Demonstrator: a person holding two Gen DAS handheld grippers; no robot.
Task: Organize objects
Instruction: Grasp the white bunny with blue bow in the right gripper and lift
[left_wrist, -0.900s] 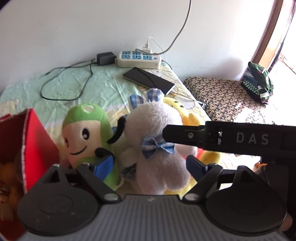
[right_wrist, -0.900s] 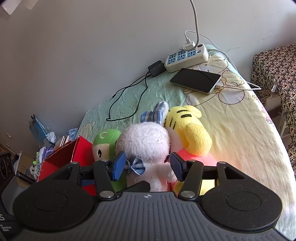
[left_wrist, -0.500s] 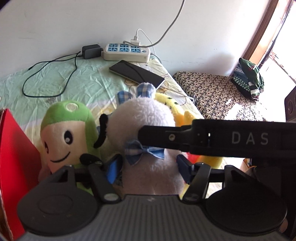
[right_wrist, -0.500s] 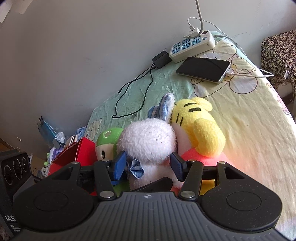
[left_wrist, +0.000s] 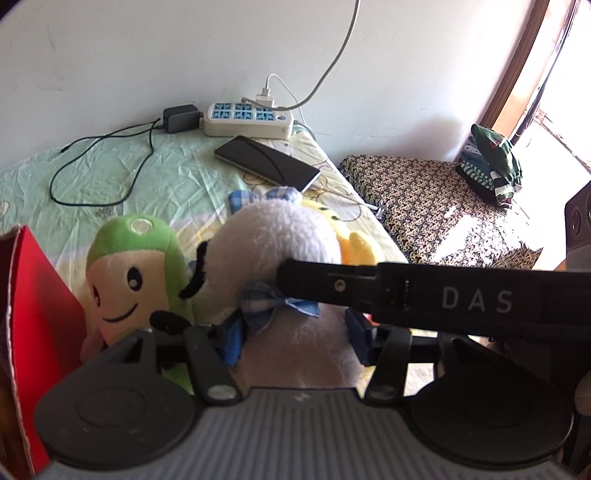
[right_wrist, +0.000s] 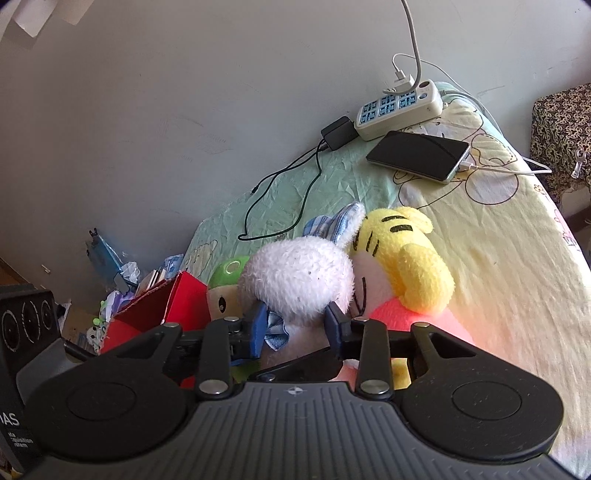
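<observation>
Sitting between both claws' fingers: white plush rabbit (right_wrist: 299, 280)

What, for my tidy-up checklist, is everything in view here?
white rabbit plush: one, white with blue bow, between the other plushes
green plush: one, green, beside the box
yellow plush: one, yellow, against the rabbit
box: one, red, bed's edge
phone: one, black, on the sheet
power strip: one, white and blue, by the wall
charger: one, black, beside the strip
left gripper: black, shut on the rabbit
right gripper: black, shut on the rabbit
</observation>
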